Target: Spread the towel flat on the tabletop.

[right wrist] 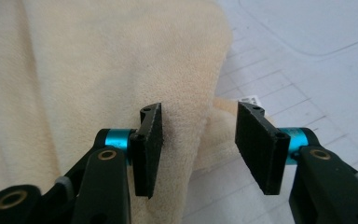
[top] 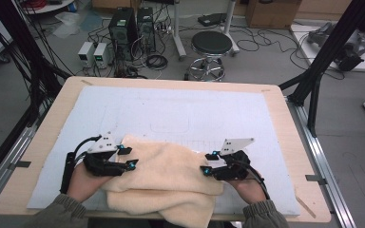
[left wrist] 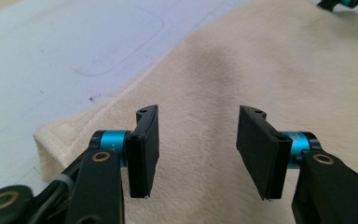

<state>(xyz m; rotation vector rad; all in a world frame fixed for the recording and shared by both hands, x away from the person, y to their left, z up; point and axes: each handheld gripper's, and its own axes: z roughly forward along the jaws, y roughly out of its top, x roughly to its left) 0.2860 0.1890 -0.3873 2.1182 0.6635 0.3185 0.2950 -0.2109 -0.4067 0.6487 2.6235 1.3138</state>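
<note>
Both hand-held grippers sit over a cream towel (top: 161, 178) on the tabletop (top: 285, 128) in the high view: the left hand-held gripper (top: 129, 157) over the towel's left edge, the right hand-held gripper (top: 208, 162) over its right edge, each with its jaws spread. A pale mat (top: 171, 109) lies under the towel, and a black stool (top: 211, 45) stands on the floor beyond the tabletop's far edge.

From the left gripper view, the left hand-held gripper (left wrist: 198, 149) is wide open, nothing between its jaws; the towel (left wrist: 261, 65) spreads beneath and ahead of them, its hemmed corner to their left.

From the right gripper view, the right hand-held gripper (right wrist: 198, 149) is likewise wide open and empty. The towel (right wrist: 98, 60) lies under its left jaw and ahead, and a folded edge with a small white label (right wrist: 251, 101) sits between the jaws, lower down.
</note>
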